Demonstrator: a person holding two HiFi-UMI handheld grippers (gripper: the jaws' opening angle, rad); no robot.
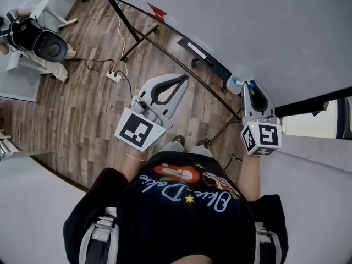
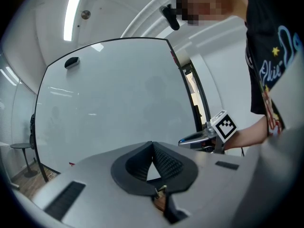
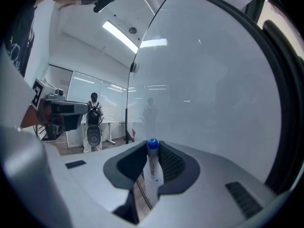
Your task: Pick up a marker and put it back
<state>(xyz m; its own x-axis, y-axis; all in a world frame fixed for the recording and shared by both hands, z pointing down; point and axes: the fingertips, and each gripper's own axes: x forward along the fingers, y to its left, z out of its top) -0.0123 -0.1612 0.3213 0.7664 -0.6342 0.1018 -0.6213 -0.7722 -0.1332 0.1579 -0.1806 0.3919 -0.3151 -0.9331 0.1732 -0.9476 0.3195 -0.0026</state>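
A white marker with a blue cap (image 3: 151,161) stands between the jaws of my right gripper (image 3: 152,145), which is shut on it. In the head view that gripper (image 1: 252,86) is held up against the lower edge of the whiteboard (image 1: 247,26), and the marker's blue cap (image 1: 251,84) shows at its tip. My left gripper (image 1: 183,80) hangs over the floor left of the board. Its jaws meet at the tip with nothing between them (image 2: 152,145). The left gripper view also catches the right gripper (image 2: 199,137) at the board's edge.
The whiteboard's black stand legs (image 1: 143,37) cross the wooden floor. A power strip (image 1: 114,76) with cables lies there. A person with a backpack (image 1: 38,40) stands far left. A dark eraser (image 2: 71,62) sticks on the board. A small pale holder (image 1: 235,84) sits beside the right gripper.
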